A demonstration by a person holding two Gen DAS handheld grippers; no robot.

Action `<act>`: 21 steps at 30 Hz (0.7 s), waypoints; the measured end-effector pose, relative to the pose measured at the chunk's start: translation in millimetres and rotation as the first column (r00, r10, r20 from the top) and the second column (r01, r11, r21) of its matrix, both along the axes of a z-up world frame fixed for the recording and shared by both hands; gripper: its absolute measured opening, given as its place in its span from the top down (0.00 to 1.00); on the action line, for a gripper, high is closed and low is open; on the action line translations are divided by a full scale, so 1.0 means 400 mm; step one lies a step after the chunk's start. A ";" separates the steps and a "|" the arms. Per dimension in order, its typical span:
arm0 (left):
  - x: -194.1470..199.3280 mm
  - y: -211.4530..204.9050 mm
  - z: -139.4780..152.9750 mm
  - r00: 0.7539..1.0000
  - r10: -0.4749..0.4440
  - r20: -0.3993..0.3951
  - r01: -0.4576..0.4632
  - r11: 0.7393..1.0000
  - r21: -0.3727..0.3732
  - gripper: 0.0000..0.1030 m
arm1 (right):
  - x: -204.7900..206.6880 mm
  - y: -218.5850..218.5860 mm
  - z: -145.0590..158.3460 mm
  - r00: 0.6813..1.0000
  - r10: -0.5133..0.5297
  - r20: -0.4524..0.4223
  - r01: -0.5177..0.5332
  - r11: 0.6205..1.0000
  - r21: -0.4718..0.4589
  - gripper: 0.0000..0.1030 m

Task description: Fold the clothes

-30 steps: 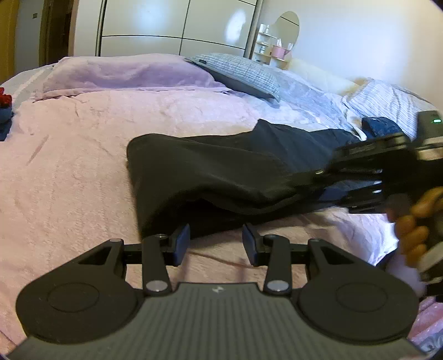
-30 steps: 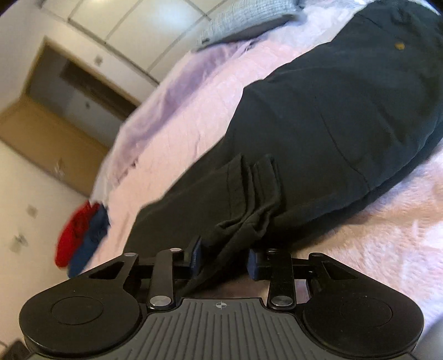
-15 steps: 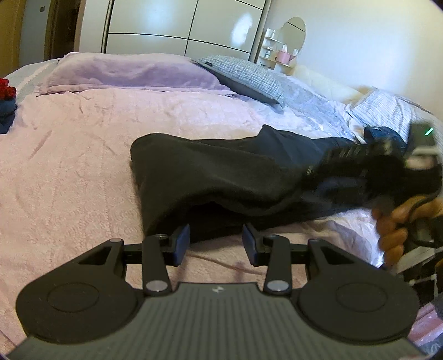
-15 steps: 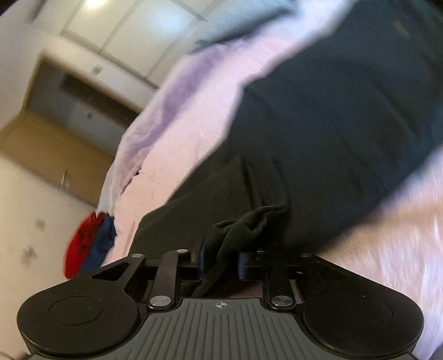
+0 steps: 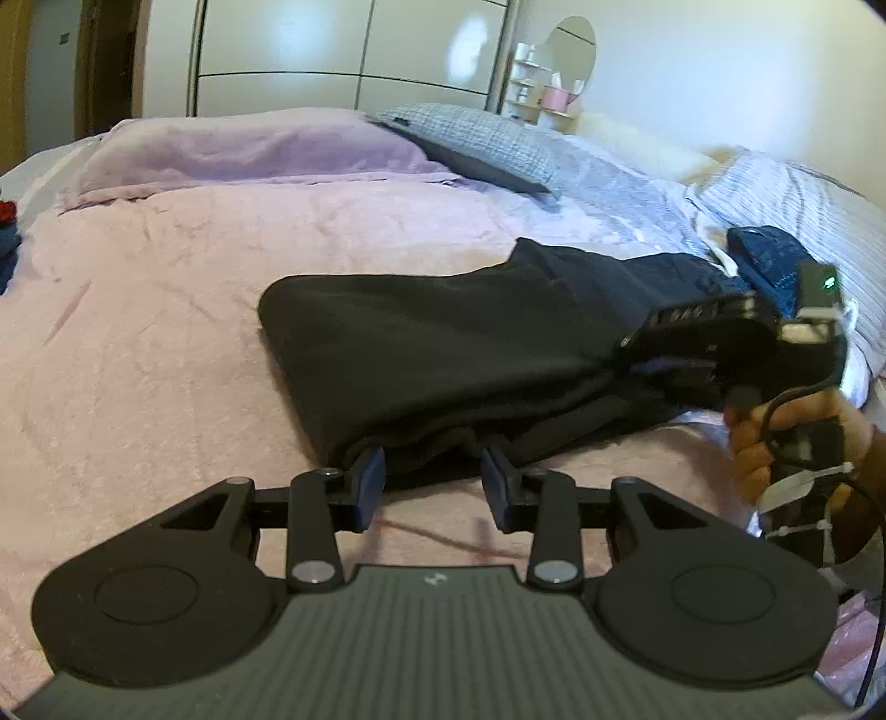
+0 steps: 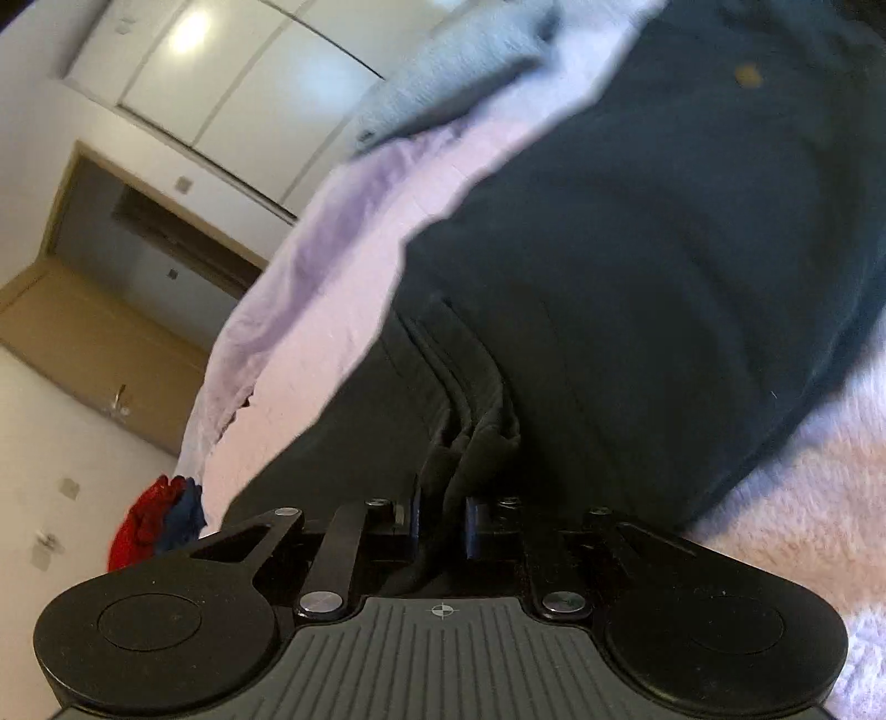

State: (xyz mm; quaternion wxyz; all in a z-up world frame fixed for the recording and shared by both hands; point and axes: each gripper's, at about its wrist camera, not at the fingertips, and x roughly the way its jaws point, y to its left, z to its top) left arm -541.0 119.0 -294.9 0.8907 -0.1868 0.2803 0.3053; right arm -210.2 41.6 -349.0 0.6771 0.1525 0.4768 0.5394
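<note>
- Two hand-held tongs work over one dark garment, which looks like a pair of black trousers, lying folded over on a pink bedspread that covers a bed.
- Left tongs sit low at the near edge of the trousers. Their jaws are closing slowly, and the tips reach the cloth's edge. The gap between the pads shows mostly pink bedspread, and they do not press on any fabric.
- Right tongs are closing on a bunched ridge of the trousers. The fabric runs up between both pads and is pinched there. This view is blurred.
- From the left camera, the right tongs appear at the far right end of the garment, carried by a hand wrapped around the handle, with a cable looping past it and a small green light on top.
- Trousers stretch across the middle of the bed from the centre toward the right side, with a rounded fold at their left end.
- Behind them lie a lilac pillow and a grey checked pillow side by side, with a striped pillow farther right.
- A dark blue folded item rests just beyond the right tongs.
- White wardrobe doors stand behind the bed.
- Red and blue clothes are heaped at the bed's far left edge.
</note>
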 end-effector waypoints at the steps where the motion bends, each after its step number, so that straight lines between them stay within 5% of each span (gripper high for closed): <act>1: -0.003 0.003 0.002 1.000 0.003 0.007 -0.003 1.000 -0.007 0.69 | -0.003 -0.001 0.014 1.000 0.008 0.016 -0.008 1.000 0.026 0.87; 4: -0.008 0.010 0.011 1.000 -0.001 0.029 0.002 1.000 -0.020 0.69 | -0.011 -0.006 0.056 0.998 0.028 0.064 -0.034 0.994 0.101 0.88; 8: -0.002 0.010 0.031 0.998 -0.028 0.047 0.028 1.000 -0.007 0.74 | 0.014 0.001 0.005 0.999 0.008 0.053 -0.008 1.000 -0.010 0.88; 11: -0.011 0.015 0.051 0.998 -0.024 0.057 0.023 1.000 0.021 0.74 | 0.010 -0.027 0.021 0.999 -0.021 0.024 0.019 0.998 0.068 0.89; 13: -0.022 0.027 0.062 0.996 -0.017 0.084 0.016 1.000 0.016 0.74 | -0.002 -0.031 0.055 0.995 -0.010 0.095 -0.001 0.993 0.116 0.89; 16: -0.027 0.051 0.071 0.996 0.010 0.090 -0.013 1.000 0.025 0.75 | 0.033 0.010 -0.004 0.996 -0.010 0.092 0.014 0.999 -0.036 0.89; 18: -0.028 0.069 0.075 0.996 0.032 0.085 -0.035 0.999 0.035 0.78 | 0.043 0.000 -0.032 0.999 -0.030 0.045 0.031 0.999 -0.030 0.89; 21: -0.013 0.094 0.089 0.995 0.026 0.100 -0.030 0.999 0.039 0.78 | 0.023 -0.008 0.008 0.996 -0.038 0.084 0.036 0.999 0.025 0.89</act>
